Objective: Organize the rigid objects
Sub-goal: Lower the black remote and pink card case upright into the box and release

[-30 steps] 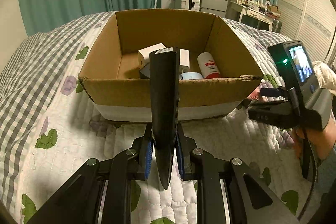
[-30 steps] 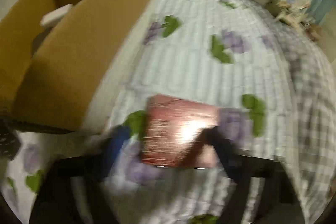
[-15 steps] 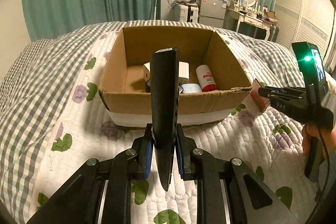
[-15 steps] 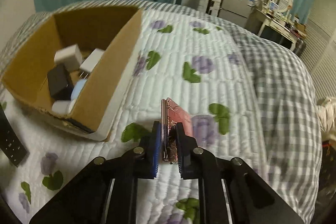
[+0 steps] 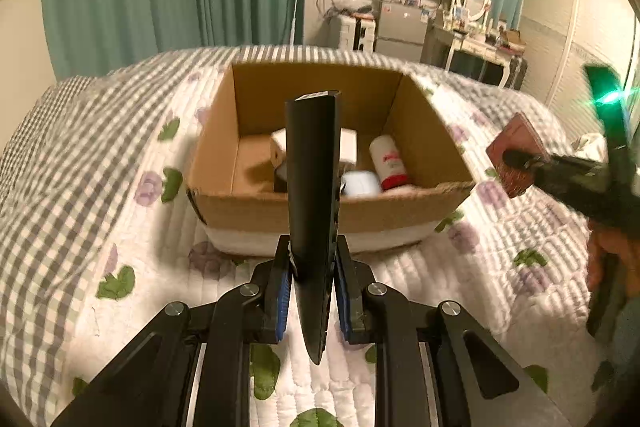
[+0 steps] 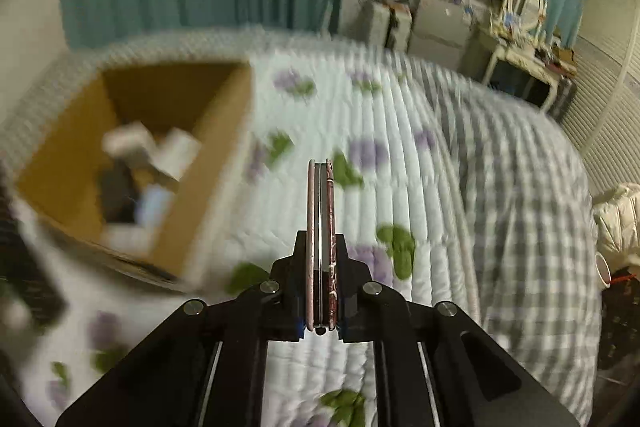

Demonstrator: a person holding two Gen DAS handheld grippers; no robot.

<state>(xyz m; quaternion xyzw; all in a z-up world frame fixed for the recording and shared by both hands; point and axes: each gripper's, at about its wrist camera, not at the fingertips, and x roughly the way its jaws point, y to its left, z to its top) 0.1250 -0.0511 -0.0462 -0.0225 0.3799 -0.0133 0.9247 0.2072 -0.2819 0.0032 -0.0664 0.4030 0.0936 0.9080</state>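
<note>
Left wrist view: the open brown cardboard box (image 5: pixel 320 203) sits on the quilted floral bedspread (image 5: pixel 100 211), with bare quilt on all sides. Inside lie a white cylindrical bottle with red label (image 5: pixel 387 163) and white boxes (image 5: pixel 348 147). The left gripper (image 5: pixel 310 283) is clamped on a flat black tapered remote-like object (image 5: pixel 312 187), upright before the box.

Right wrist view: the box (image 6: pixel 200 187) lies left, open quilt (image 6: pixel 440 187) ahead. The right gripper (image 6: pixel 320 291) is clamped on a thin pink-and-maroon rectangular case (image 6: pixel 321 219), edge-on, clear of the bed.

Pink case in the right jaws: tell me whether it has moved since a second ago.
Yes. The pink case has been lifted off the quilt, gripped edge-on, right of the cardboard box.
</note>
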